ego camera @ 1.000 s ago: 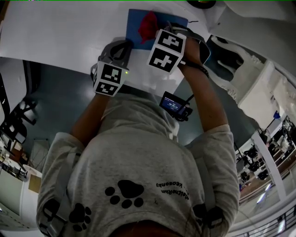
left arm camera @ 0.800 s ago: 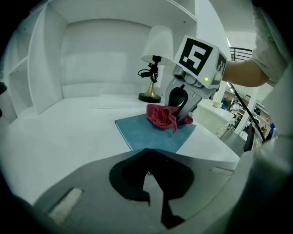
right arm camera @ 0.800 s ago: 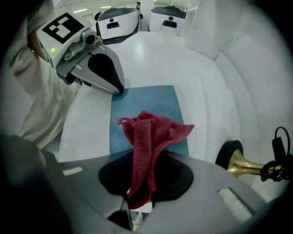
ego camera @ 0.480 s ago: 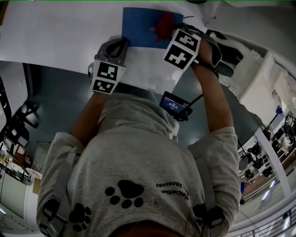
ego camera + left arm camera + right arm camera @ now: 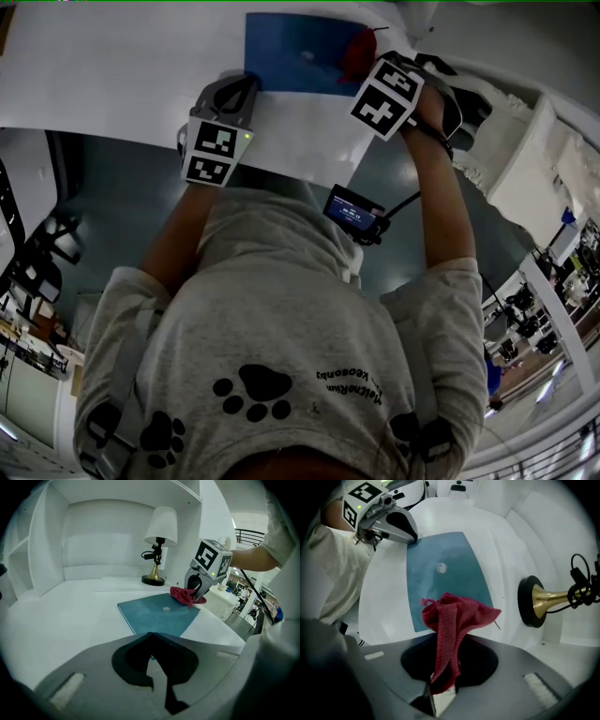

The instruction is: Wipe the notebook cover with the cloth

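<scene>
A blue notebook (image 5: 298,54) lies flat on the white desk (image 5: 112,75). It carries a small pale spot (image 5: 440,567) near its middle. My right gripper (image 5: 443,686) is shut on a red cloth (image 5: 454,618), which hangs bunched over the notebook's edge nearest the lamp. From the left gripper view the cloth (image 5: 186,596) touches the far right corner of the notebook (image 5: 157,615) under the right gripper (image 5: 200,584). My left gripper (image 5: 152,660) is shut, its tips pressed on the notebook's near corner; the right gripper view shows that contact at the left gripper (image 5: 401,527).
A lamp with a brass base (image 5: 536,603) and white shade (image 5: 161,526) stands just beyond the notebook. White shelf walls (image 5: 47,550) enclose the desk at the back and left. A small screen device (image 5: 354,214) hangs at the person's chest.
The right gripper has dragged the red cloth across the notebook from its middle to its right edge. The left gripper has stayed at the notebook's corner.
</scene>
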{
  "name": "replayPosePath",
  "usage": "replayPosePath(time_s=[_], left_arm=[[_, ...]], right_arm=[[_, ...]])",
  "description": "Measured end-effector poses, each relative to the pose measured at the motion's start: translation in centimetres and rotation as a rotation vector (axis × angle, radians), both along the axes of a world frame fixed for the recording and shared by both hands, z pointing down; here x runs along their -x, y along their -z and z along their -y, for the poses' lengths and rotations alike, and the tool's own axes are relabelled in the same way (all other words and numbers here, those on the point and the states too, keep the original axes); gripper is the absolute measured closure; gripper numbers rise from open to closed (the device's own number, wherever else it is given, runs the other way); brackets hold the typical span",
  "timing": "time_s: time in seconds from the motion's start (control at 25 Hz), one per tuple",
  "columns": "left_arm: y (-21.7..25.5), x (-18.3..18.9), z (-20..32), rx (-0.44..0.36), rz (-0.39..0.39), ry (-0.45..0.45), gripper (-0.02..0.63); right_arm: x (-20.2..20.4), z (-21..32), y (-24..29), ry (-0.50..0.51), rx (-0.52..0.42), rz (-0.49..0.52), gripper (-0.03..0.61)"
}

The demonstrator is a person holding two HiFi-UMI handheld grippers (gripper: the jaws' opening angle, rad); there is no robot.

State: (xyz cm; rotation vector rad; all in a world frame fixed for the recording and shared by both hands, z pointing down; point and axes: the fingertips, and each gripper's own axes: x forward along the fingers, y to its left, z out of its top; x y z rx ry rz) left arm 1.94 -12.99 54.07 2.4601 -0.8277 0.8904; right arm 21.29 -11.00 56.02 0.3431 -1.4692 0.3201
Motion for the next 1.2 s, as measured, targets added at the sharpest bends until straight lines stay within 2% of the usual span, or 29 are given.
replayPosePath(time_s=[0.4, 0.6, 0.8, 1.04, 1.2], left_arm=[[-0.5, -0.3, 0.4, 0.022, -0.006, -0.003, 0.614], [-0.6, -0.1, 0.4, 0.031, -0.011, 0.002, 0.614], [-0.4, -0.1, 0.0, 0.028, -0.009, 0.011, 0.614], [-0.3, 0.4, -0.6, 0.036, -0.011, 0.018, 0.614], [-0.6, 0.5, -0.8, 0.045, -0.001, 0.022, 0.614]], right_arm=[[-3.3, -1.3, -1.0, -0.054, 0.044, -0.06, 0.5], [-3.3, -1.1, -0.2, -0.074, 0.027, -0.049, 0.5], [-0.9, 0.1, 2.1, -0.06, -0.045, 0.014, 0.5], [4.9, 1.3, 4.3, 0.022, -0.112, 0.118, 0.5], [9.2, 1.5, 4.1, 0.085, -0.113, 0.197, 0.5]])
